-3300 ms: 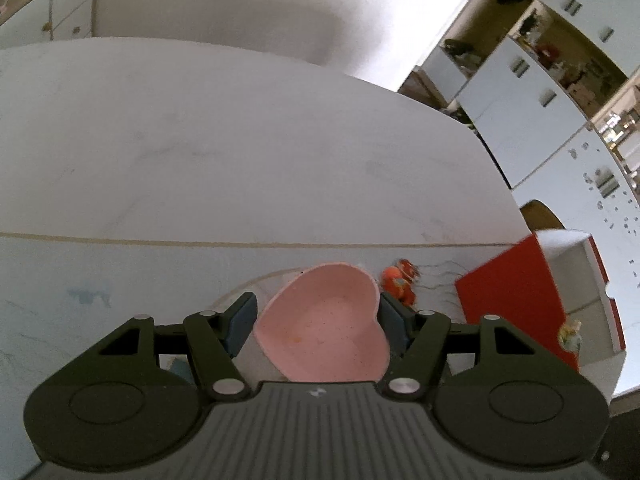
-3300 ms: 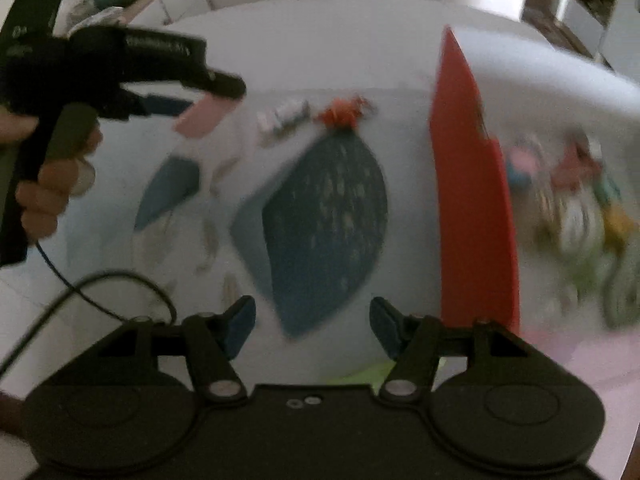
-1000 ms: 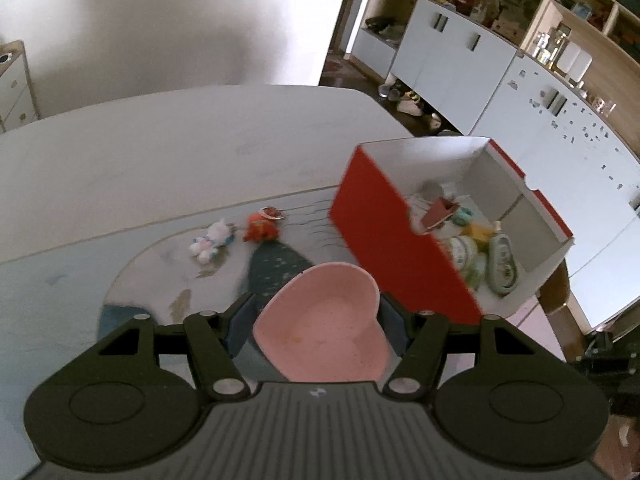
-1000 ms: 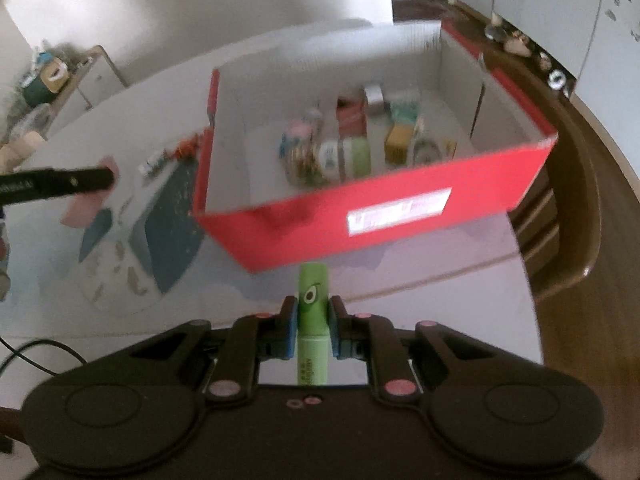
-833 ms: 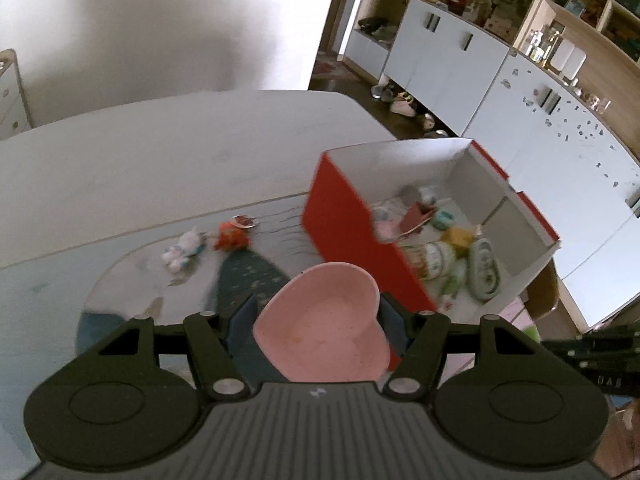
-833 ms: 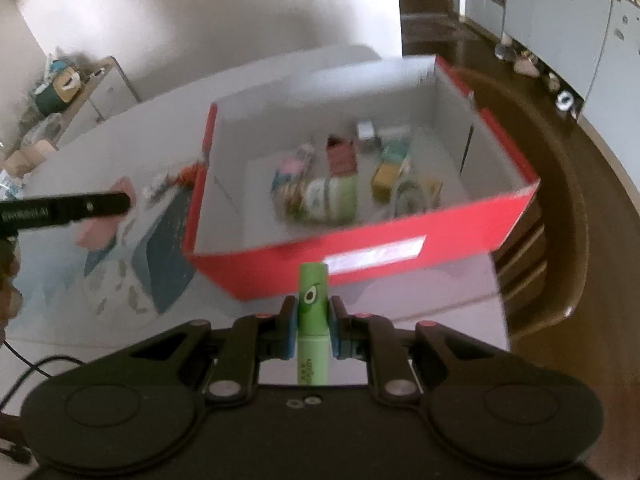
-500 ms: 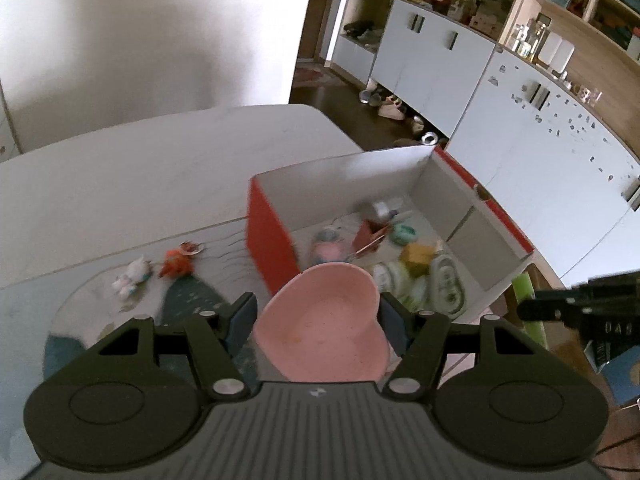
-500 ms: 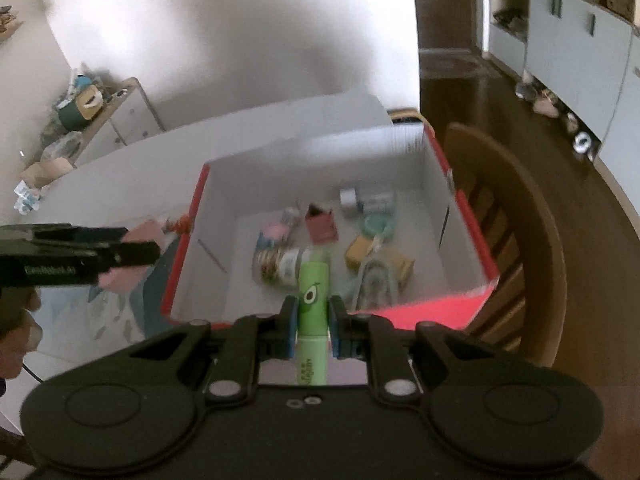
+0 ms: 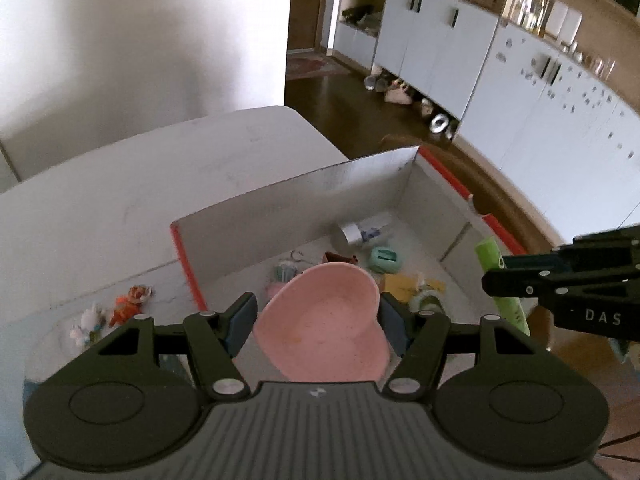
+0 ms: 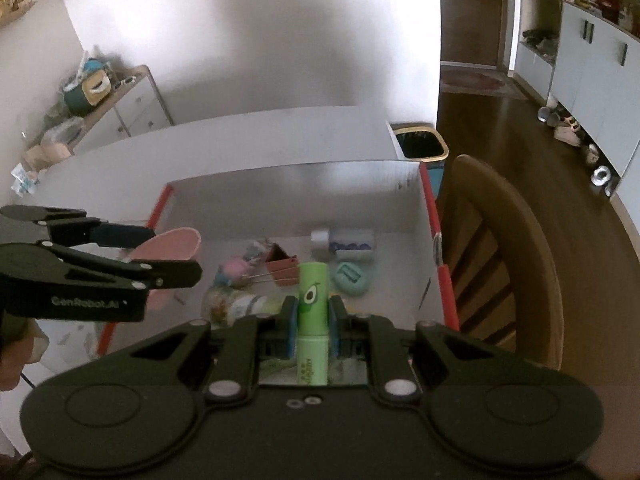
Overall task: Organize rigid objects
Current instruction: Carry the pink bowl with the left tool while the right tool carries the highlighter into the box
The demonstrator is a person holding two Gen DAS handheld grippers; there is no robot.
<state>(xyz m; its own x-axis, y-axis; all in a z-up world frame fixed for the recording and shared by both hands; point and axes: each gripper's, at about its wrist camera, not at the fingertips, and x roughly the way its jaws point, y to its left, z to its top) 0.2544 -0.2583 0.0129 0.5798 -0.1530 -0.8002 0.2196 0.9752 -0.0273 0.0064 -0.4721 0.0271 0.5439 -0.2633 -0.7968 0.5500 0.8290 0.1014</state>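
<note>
Both hands have swung over the red box [image 10: 430, 200], left gripper [image 9: 318, 318] pinching the pink heart dish [image 9: 324, 320], right gripper [image 10: 313, 330] pinching the green tube [image 10: 313, 312]; lower each before letting go.

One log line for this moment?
left gripper: holds pink heart bowl | right gripper: holds green tube | both above red box
</note>
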